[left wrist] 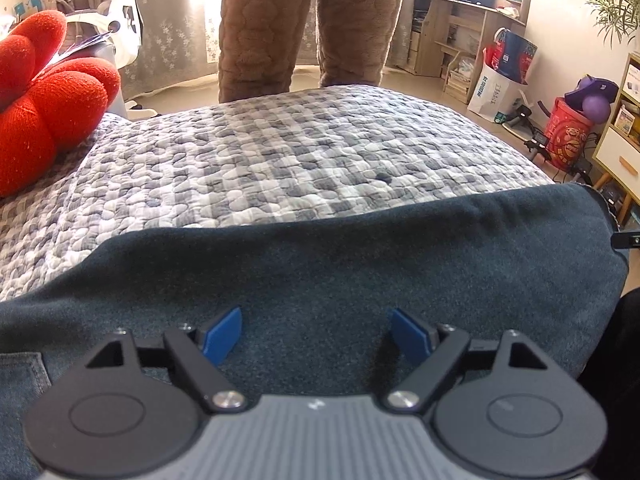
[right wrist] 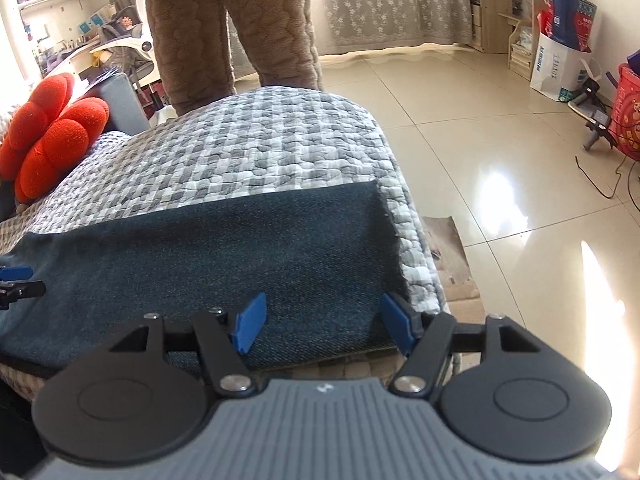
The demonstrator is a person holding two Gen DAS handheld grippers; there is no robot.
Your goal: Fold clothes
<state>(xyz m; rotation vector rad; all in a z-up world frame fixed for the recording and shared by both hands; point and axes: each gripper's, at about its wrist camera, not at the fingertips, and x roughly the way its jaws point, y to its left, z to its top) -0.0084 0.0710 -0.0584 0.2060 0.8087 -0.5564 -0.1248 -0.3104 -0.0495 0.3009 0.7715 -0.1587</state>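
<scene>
Left wrist view: the camera looks down along the left gripper (left wrist: 316,334) at a soft surface.
Fingers: the two blue fingers (left wrist: 224,334) stand wide apart; nothing is between the pads, they grip nothing.
Task thing: the dark blue jeans (left wrist: 340,256) lie flat under the gripper and fill the lower half of the picture; the far edge runs straight from left to right.
Pocket: a lighter denim part with a seam (left wrist: 24,376) shows at the lower left.
Support: a grey and white quilted cover (left wrist: 280,152) carries the jeans; it looks like a sofa or bed, I cannot tell which.
Cushion: a red flower-shaped cushion (left wrist: 44,96) rests on the cover at the far left, well apart from the jeans.
Person: two legs in brown fleece trousers (left wrist: 304,28) stand behind the far edge of the cover.

Right wrist view: the right gripper (right wrist: 324,322) is over the right end of the jeans (right wrist: 224,248).
Fingers: the blue fingers (right wrist: 250,322) are open, with a clear gap; the jeans lie below them and are not pinched.
Right finger: it is just beside the frayed end of the jeans, at the edge of the cover (right wrist: 260,148).
Other gripper: a finger of the left gripper (right wrist: 16,276) shows at the left border, over the jeans.
Floor: shiny beige floor tiles (right wrist: 500,160) lie to the right of the cover.
</scene>
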